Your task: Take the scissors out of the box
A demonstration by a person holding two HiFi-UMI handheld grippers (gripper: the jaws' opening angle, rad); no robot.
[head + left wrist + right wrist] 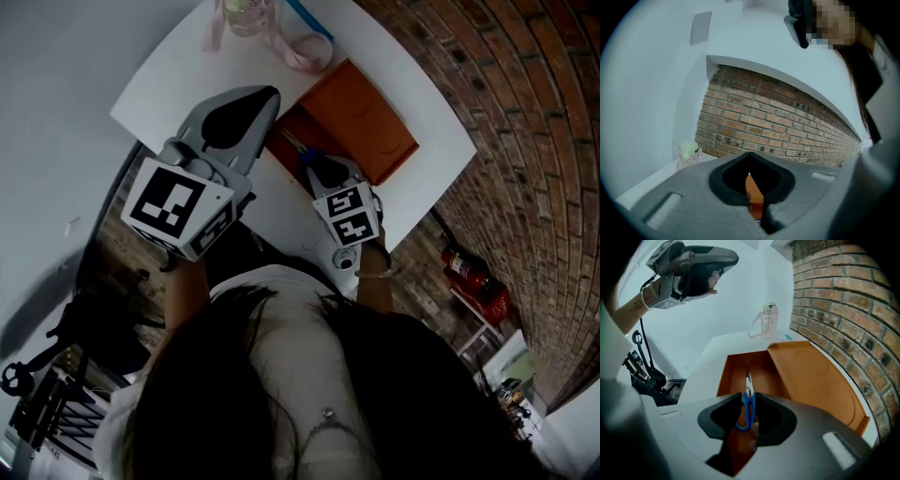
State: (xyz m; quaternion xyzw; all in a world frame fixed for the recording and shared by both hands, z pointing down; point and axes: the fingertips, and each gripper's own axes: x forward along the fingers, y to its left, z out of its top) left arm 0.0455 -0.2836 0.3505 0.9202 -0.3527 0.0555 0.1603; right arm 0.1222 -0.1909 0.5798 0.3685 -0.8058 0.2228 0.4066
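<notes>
brick wall and white table frame the open orange box, over which the right gripper is clamped on the blue handles of the scissors, blades seemingly not yet clear of it. held by the loops alone they could pivot, snag the box wall or slip free, and the left gripper, jaws together on nothing, hangs well apart.

One orange box, one pair of scissors, one bottle, one left gripper, one right gripper
</notes>
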